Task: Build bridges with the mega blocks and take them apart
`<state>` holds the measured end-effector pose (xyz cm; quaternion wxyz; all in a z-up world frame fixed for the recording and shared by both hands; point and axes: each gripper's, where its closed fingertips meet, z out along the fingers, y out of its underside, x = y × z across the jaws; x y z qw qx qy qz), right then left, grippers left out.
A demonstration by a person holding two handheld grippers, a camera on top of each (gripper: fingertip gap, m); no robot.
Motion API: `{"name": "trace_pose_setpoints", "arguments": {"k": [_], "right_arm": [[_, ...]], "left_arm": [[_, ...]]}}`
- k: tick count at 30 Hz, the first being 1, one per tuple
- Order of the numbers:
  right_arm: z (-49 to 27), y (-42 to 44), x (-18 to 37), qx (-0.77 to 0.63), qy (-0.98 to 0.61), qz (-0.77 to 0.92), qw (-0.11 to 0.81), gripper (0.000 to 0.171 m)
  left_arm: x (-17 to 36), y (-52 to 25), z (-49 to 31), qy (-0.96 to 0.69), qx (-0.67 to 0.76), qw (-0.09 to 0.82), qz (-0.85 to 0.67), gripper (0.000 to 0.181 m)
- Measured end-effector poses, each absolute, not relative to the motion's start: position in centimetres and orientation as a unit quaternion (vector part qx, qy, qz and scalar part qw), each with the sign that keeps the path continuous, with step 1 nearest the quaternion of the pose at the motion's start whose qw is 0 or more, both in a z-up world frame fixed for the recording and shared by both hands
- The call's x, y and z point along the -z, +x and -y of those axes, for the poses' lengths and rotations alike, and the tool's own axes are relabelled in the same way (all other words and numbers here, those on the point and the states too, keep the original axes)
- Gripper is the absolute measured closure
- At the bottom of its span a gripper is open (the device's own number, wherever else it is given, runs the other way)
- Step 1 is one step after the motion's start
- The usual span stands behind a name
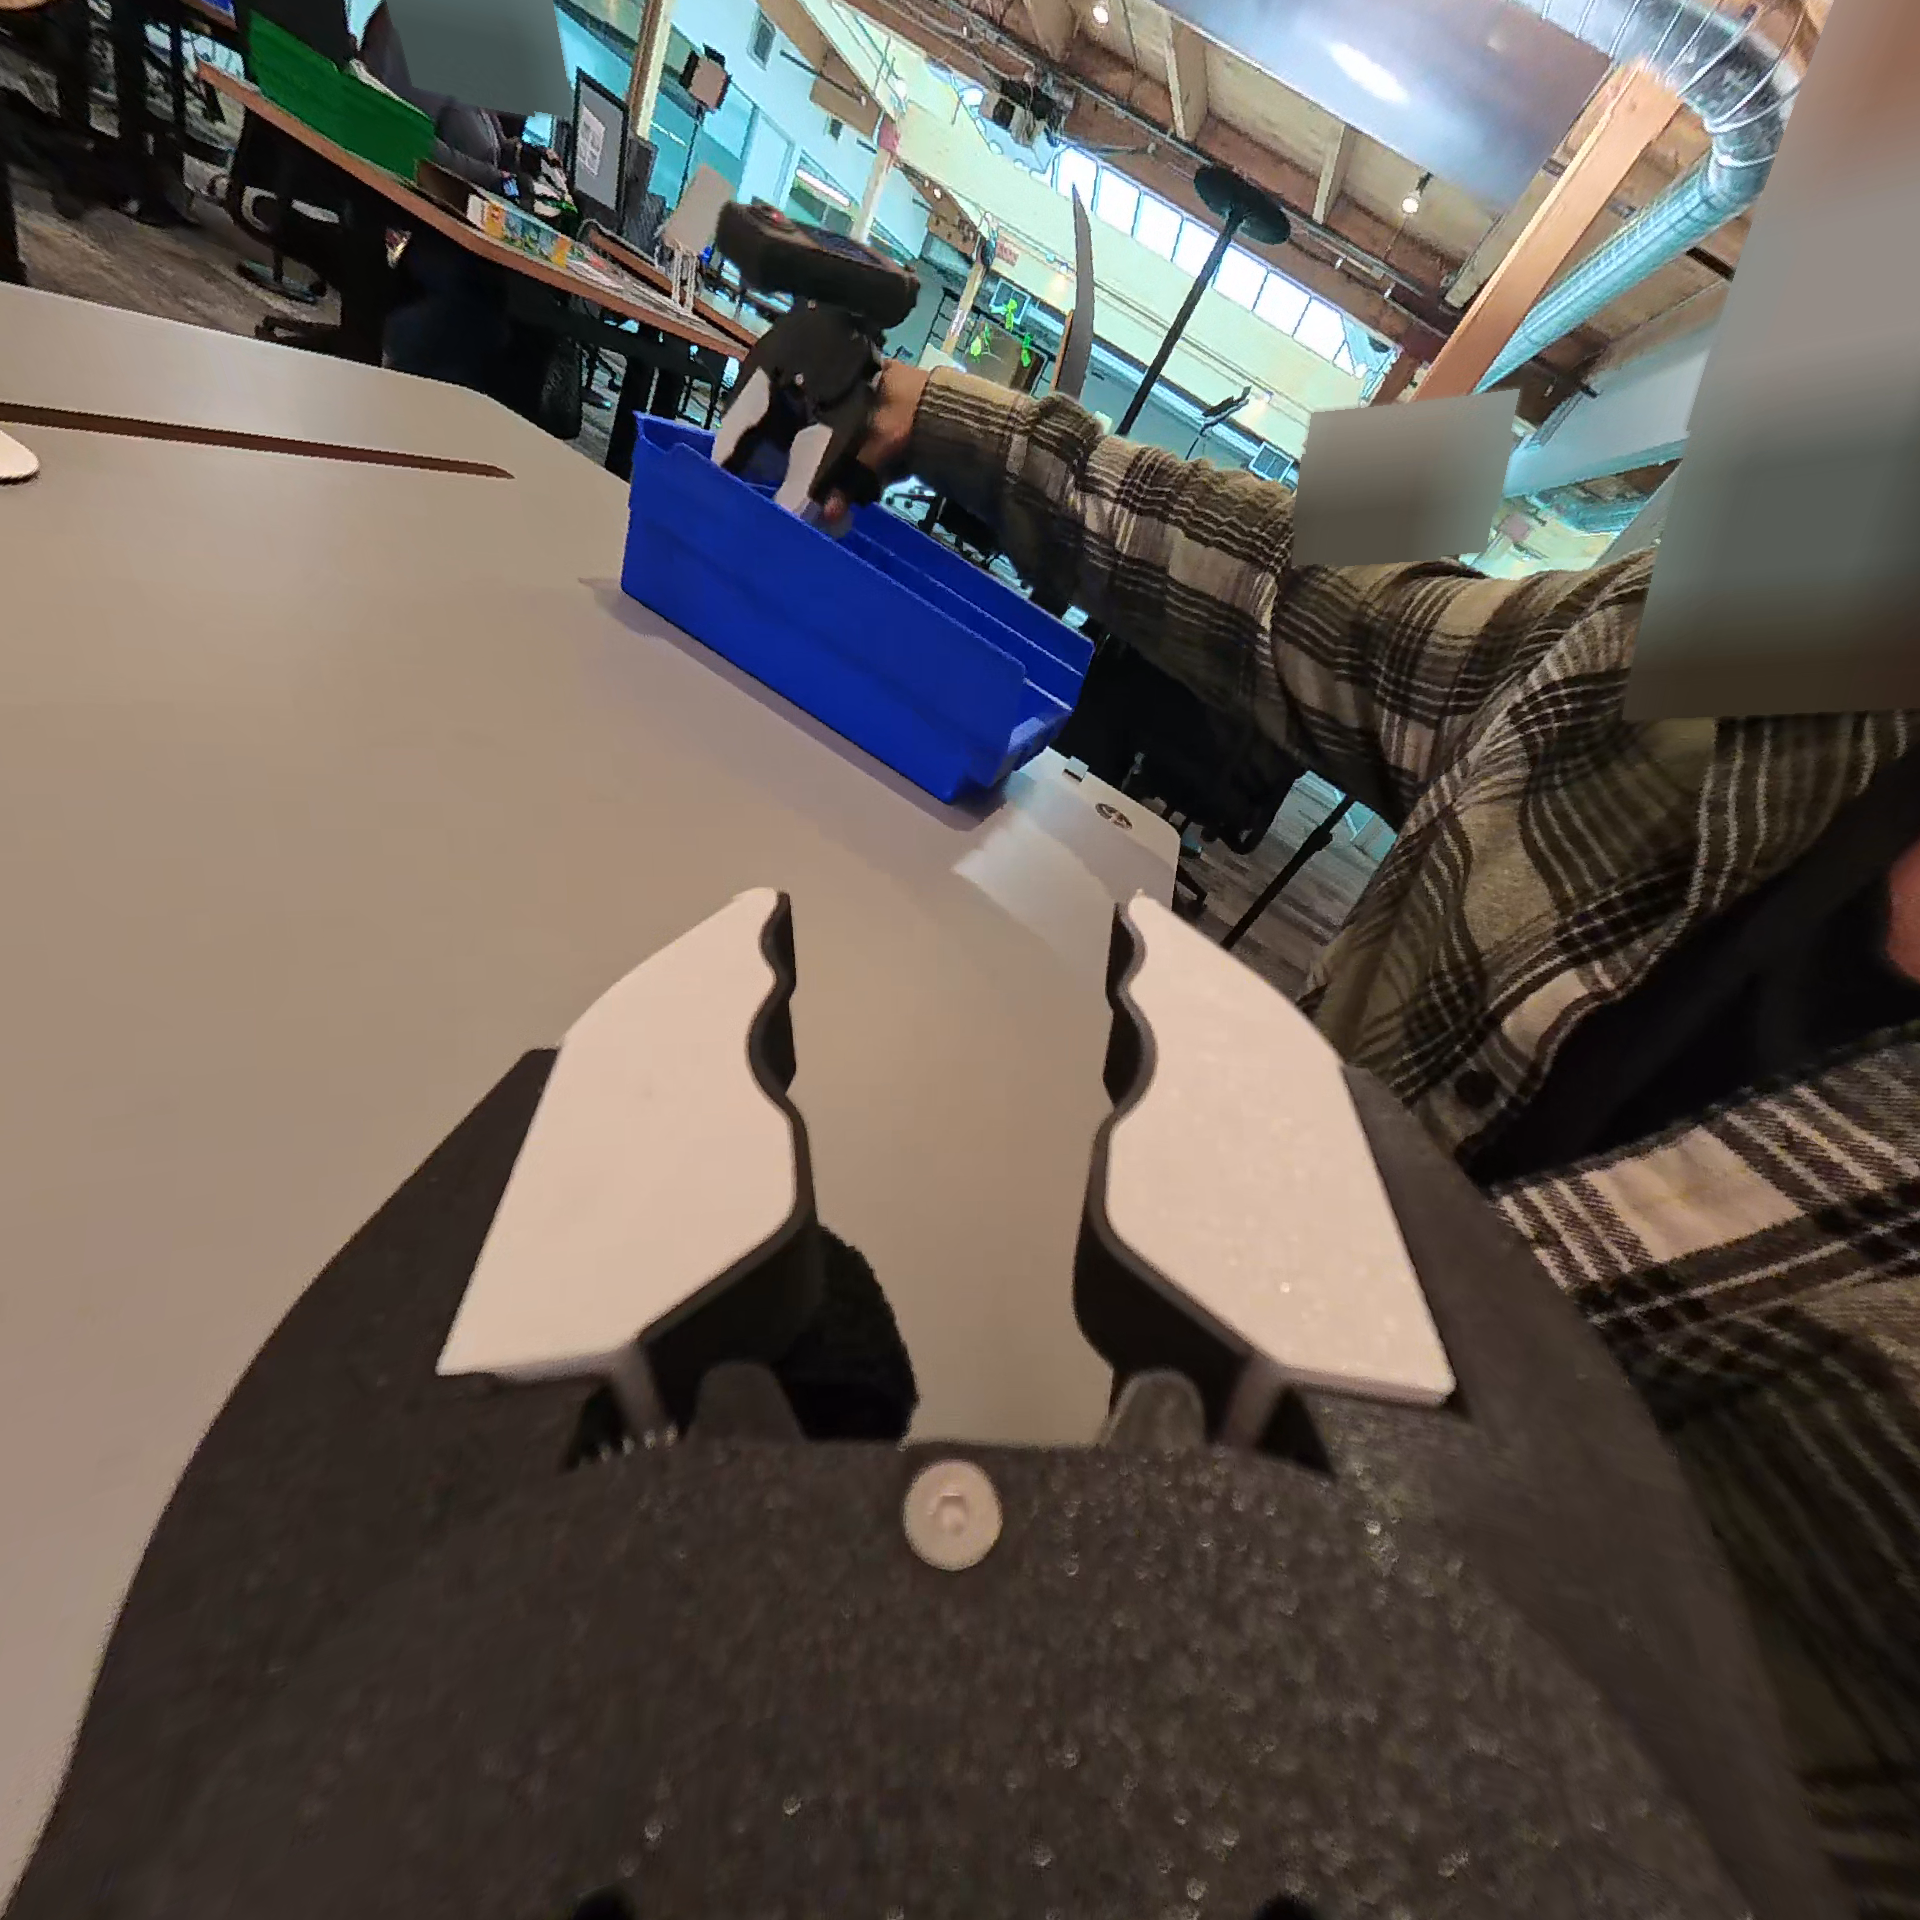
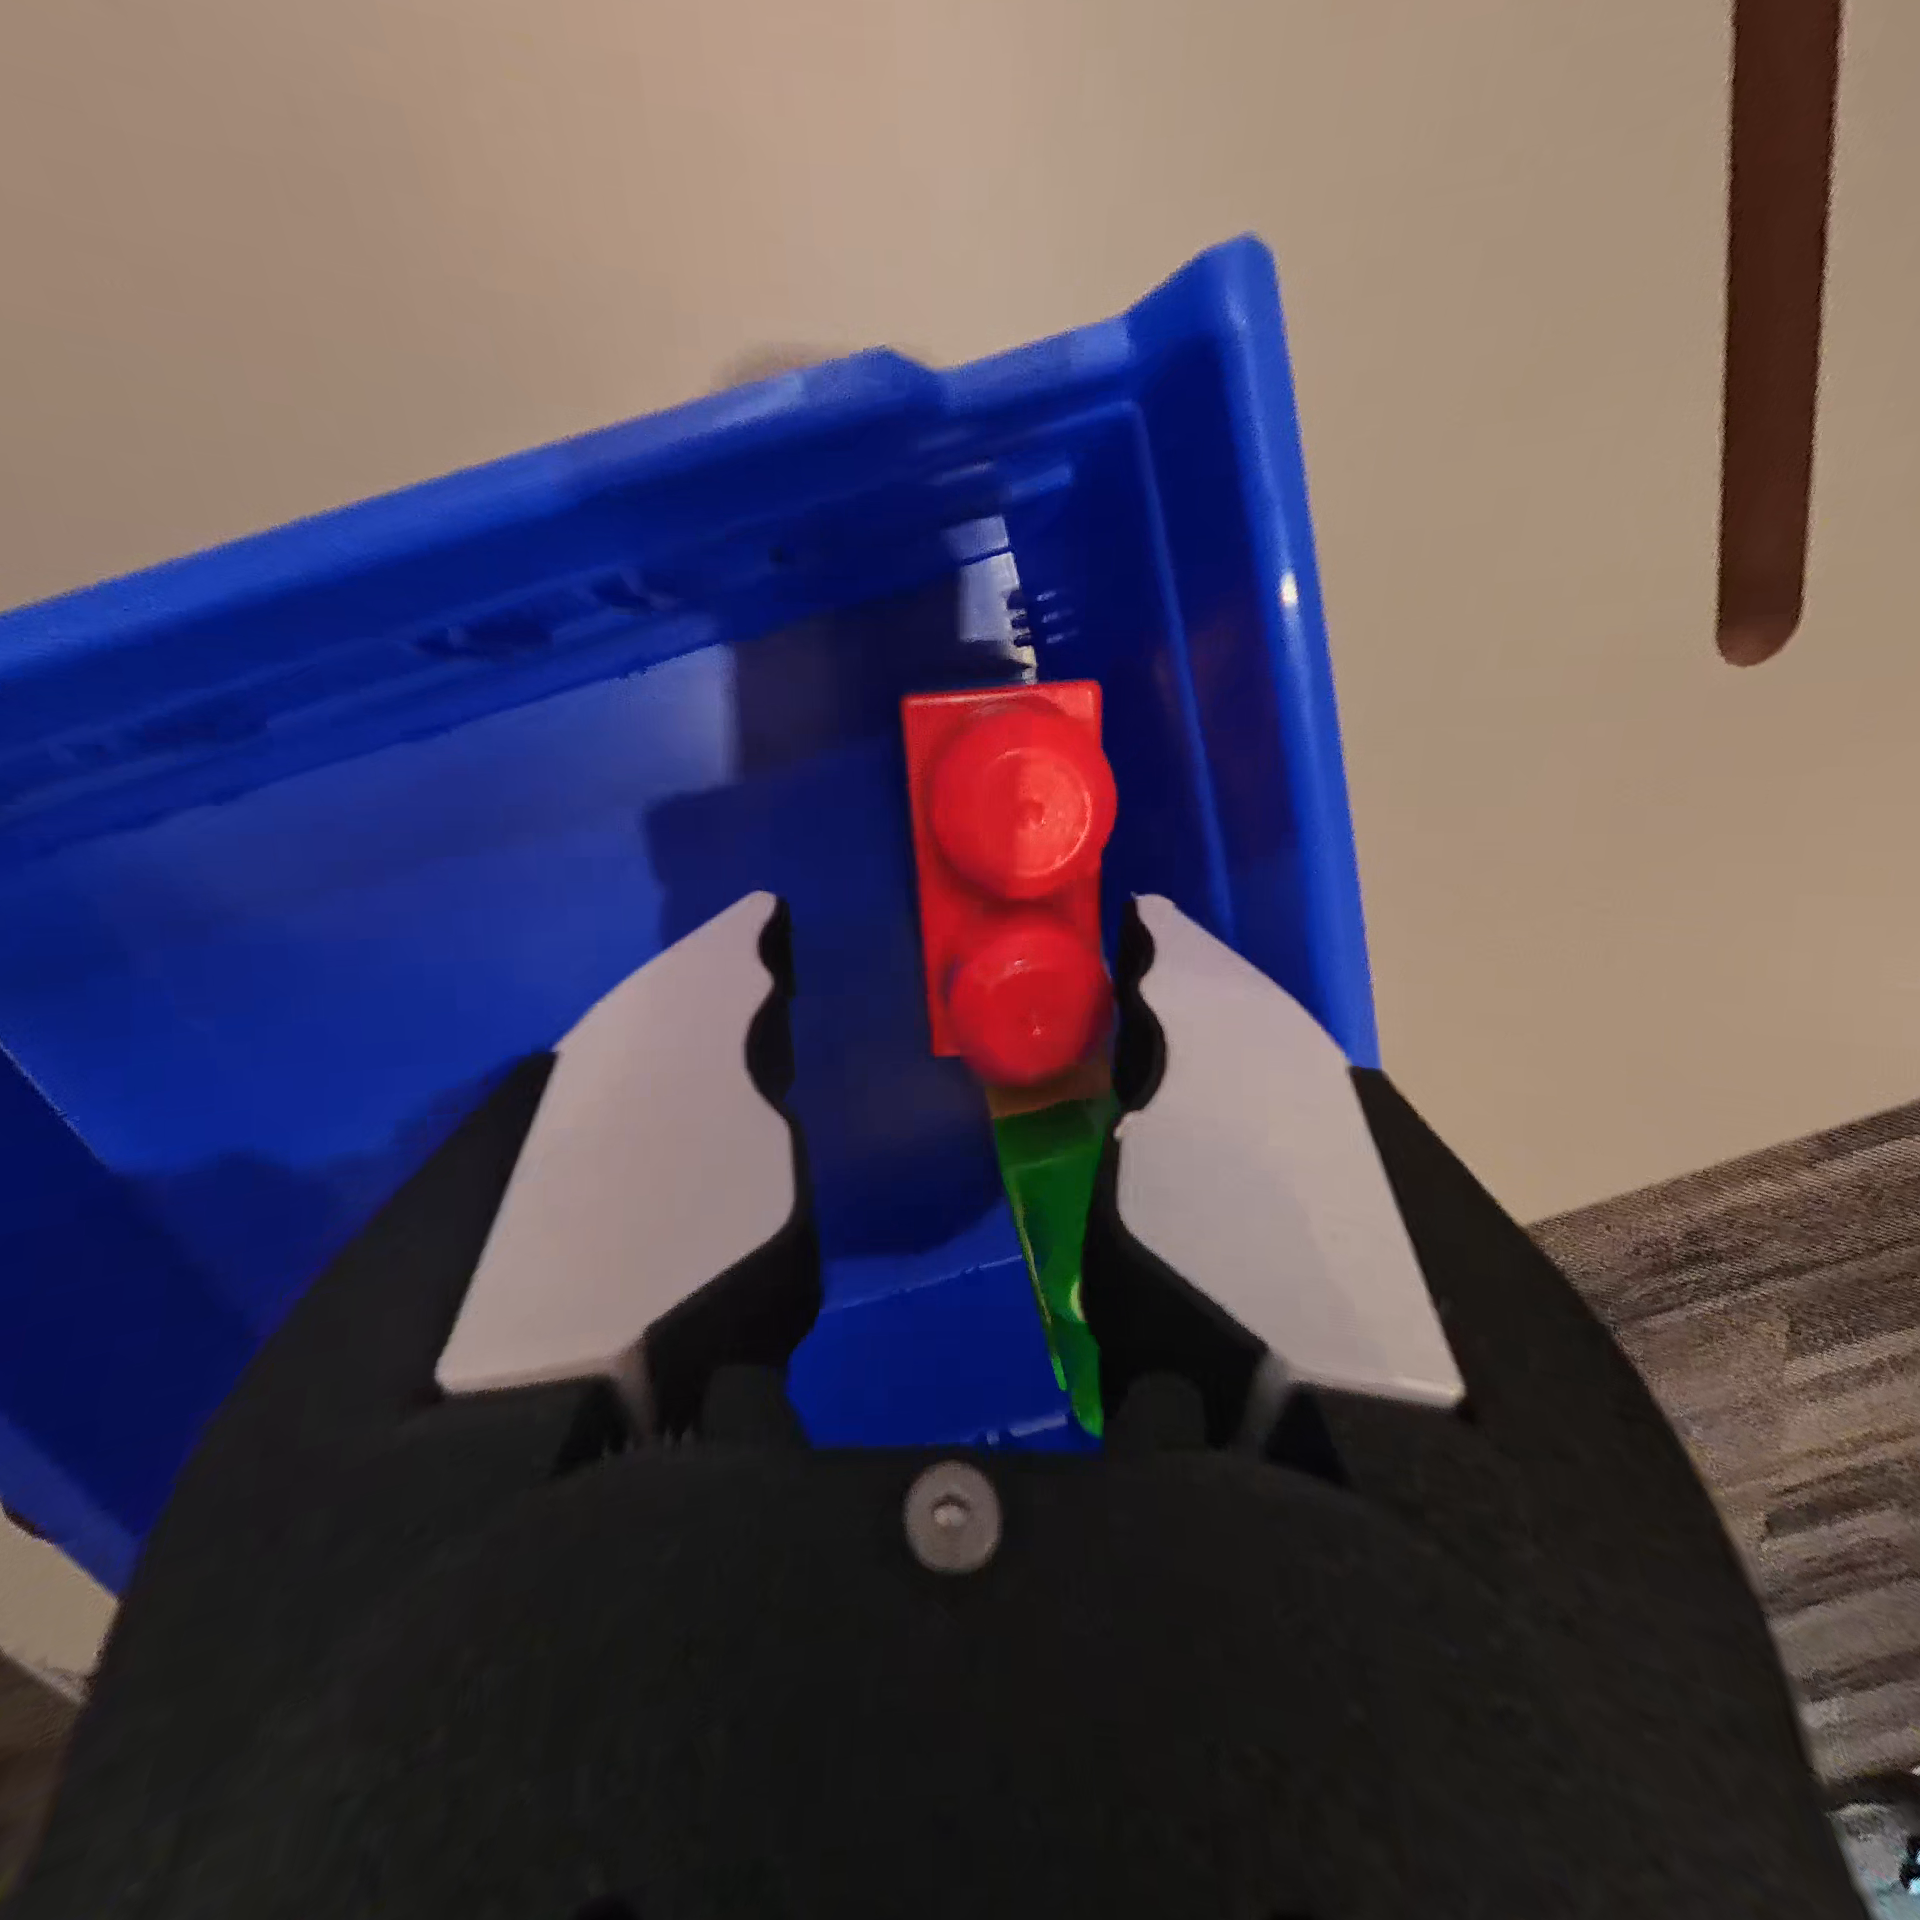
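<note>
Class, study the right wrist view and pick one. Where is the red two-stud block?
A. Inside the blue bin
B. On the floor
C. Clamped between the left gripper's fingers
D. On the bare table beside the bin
A: the red two-stud block sits inside the blue bin, ahead of the open right gripper.

Grey table (image 1: 312, 727), desks (image 1: 343, 156) behind, timber beams (image 1: 1548, 239), bright windows (image 1: 1164, 208), perhaps carpet (image 2: 1714, 1351).

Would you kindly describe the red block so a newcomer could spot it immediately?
Find the blue bin on the pale table. Inside it, near its right wall and between the open right gripper fingers, sits the red block. It has two round studs in a row; a green piece shows just beneath it.
</note>
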<state>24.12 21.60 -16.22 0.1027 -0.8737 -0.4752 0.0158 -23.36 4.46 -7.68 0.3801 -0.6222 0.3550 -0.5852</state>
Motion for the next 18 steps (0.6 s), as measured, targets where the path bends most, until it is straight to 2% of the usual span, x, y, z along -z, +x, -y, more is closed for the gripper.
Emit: {"name": "trace_pose_setpoints", "arguments": {"k": [4, 7, 12, 15, 18], "right_arm": [[-21.8, 24.2, 17.3, -0.017, -0.883, 0.459, 0.1, 0.136], [-20.8, 24.2, 15.7, -0.034, -0.896, 0.423, 0.132, 0.136], [-17.3, 21.5, 6.0, -0.076, -0.901, 0.33, 0.27, 0.136], [-14.2, 14.9, 0.5, -0.152, -0.869, 0.299, 0.365, 0.136], [-11.0, 6.0, -1.5, -0.276, -0.818, 0.276, 0.422, 0.136]], "left_arm": [[8.0, -23.1, -4.6, -0.62, 0.591, 0.377, -0.353, 0.123], [7.9, -23.2, -4.7, -0.614, 0.601, 0.378, -0.344, 0.123], [7.6, -24.4, -6.3, -0.608, 0.619, 0.39, -0.31, 0.118], [6.6, -24.4, -8.0, -0.596, 0.635, 0.394, -0.294, 0.116], [4.7, -22.7, -9.2, -0.574, 0.657, 0.382, -0.304, 0.115]]}}
